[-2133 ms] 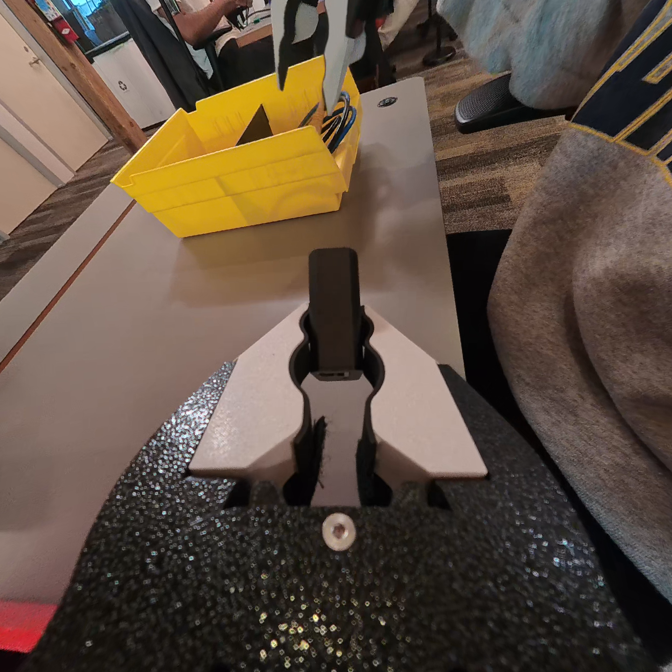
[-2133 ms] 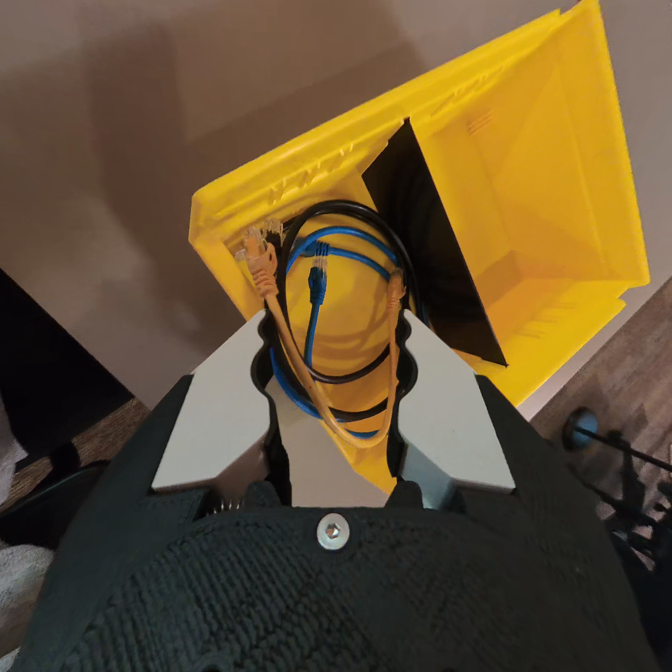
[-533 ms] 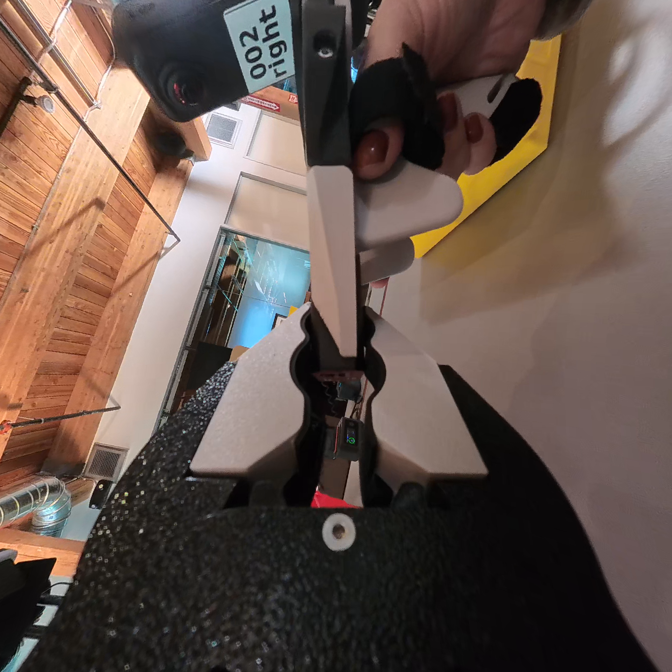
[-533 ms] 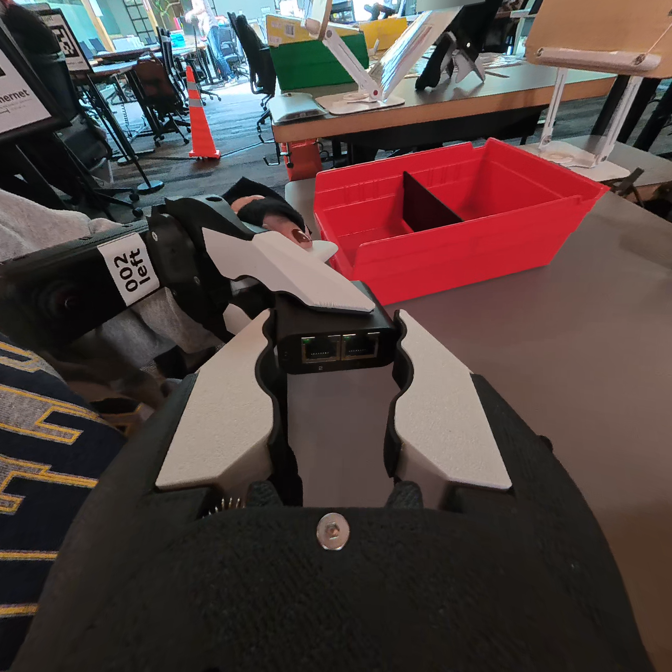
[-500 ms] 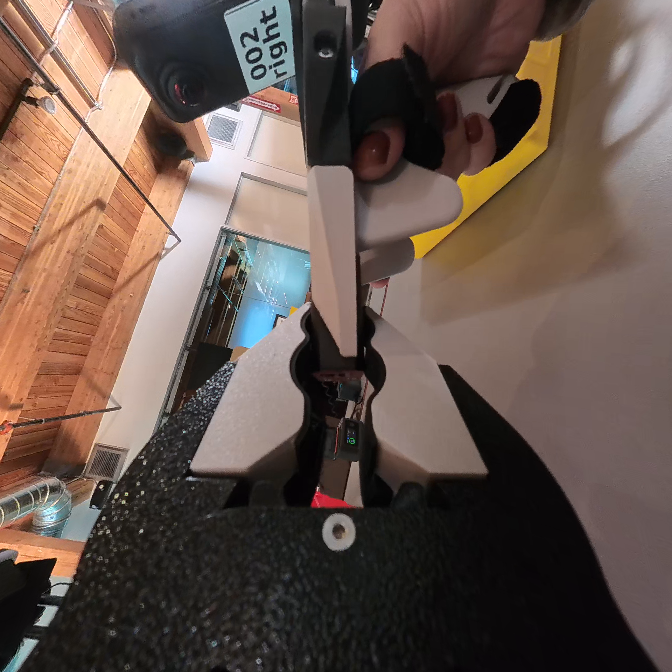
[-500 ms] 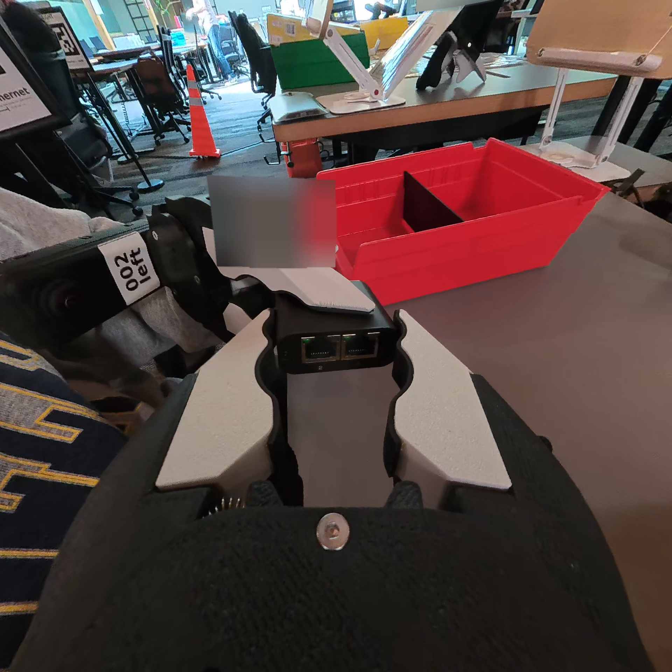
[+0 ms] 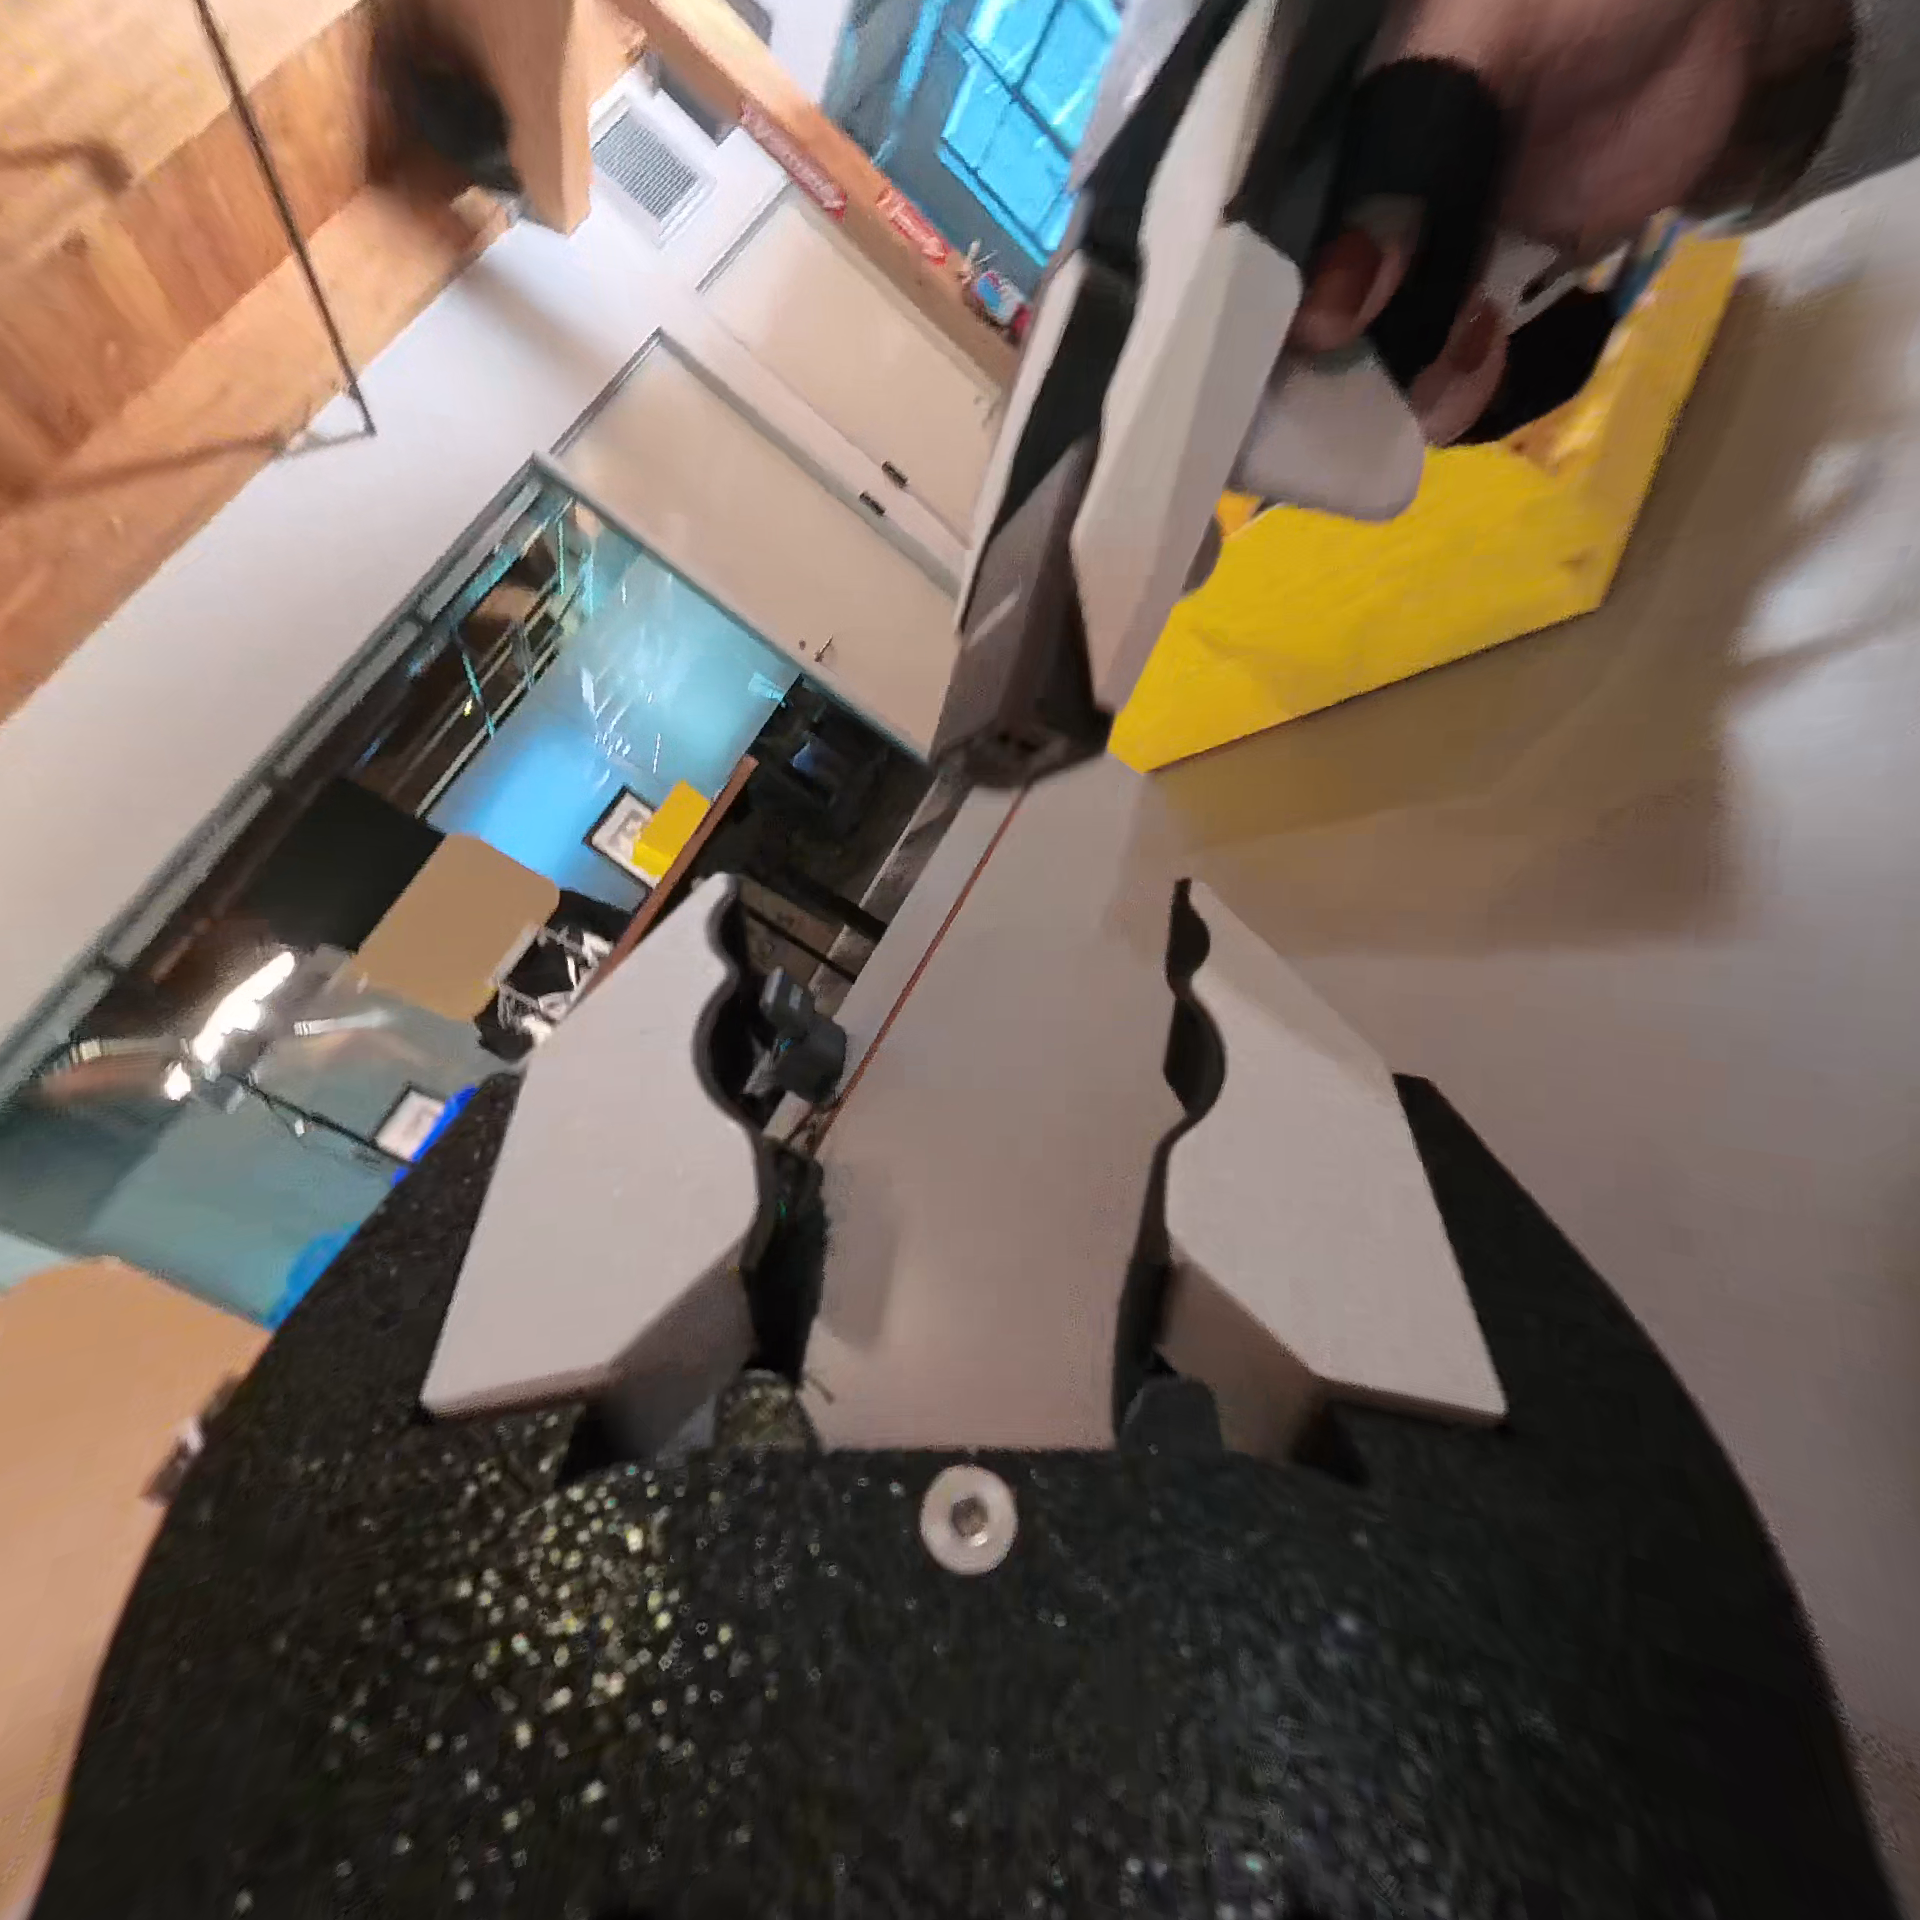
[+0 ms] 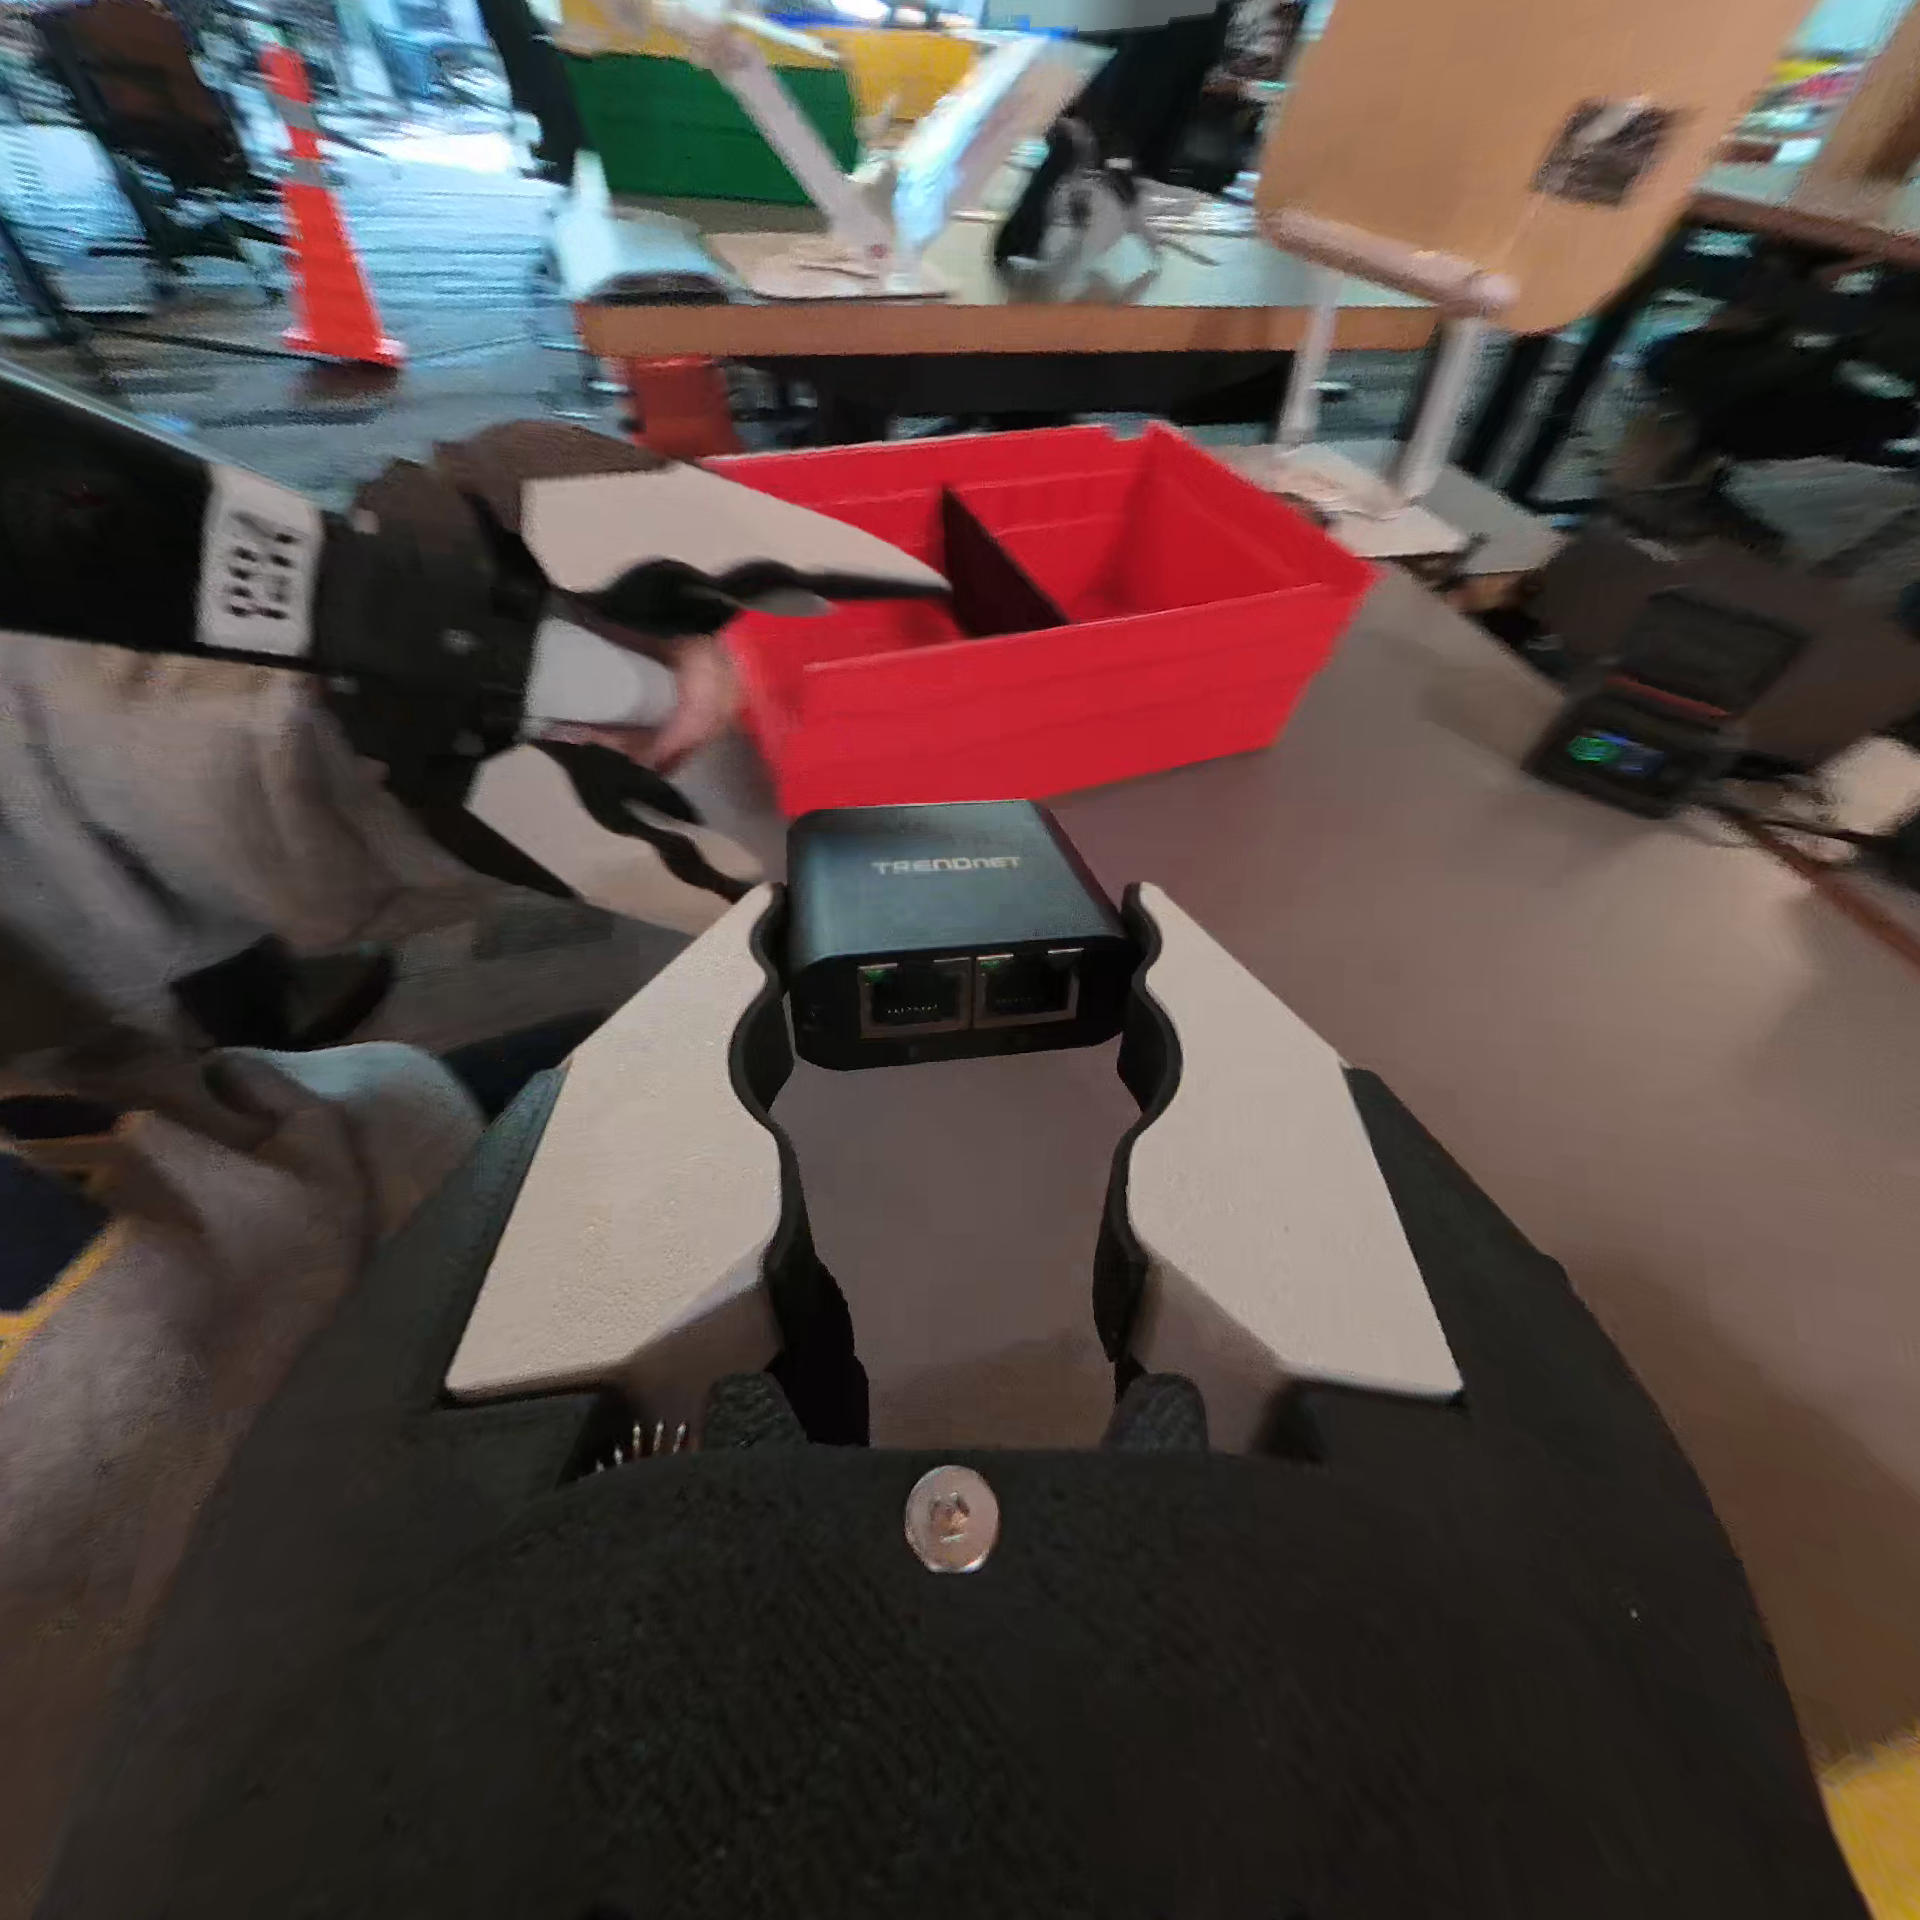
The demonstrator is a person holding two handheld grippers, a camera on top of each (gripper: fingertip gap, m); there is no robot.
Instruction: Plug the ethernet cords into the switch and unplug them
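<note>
the switch (image 8: 951, 935), a small black box, sits clamped between the fingertips of the right gripper (image 8: 951, 966), held level above the grey table (image 8: 1455, 1039) with its two ports facing back toward the camera; this looks deliberate, since ports turned toward the holder and left uncovered by the fingers give a plug a straight way in. the fingers press on the two short sides only, so the top and the port face stay free. no cord is in either port, so the plugging has not begun. in the left wrist view the same switch (image 7: 1013, 644) shows edge-on and blurred, pinched by the right gripper (image 7: 1049, 717) with a person's hand (image 7: 1455, 260) wrapped round the handle. the left gripper (image 7: 951, 997) stands wide with nothing between its fingers, apart from the switch; from the right wrist view it (image 8: 914, 587) appears off to the left, blurred, in front of the red bin (image 8: 1039, 675). my guess is that it is empty so it can fetch a cord. the yellow bin (image 7: 1403, 582) lies on the table behind the right gripper, and no cords can be seen in it from here. the red bin, split by a black divider (image 8: 992, 582), rests toward the table's far edge, and what shows of its inside holds nothing
</note>
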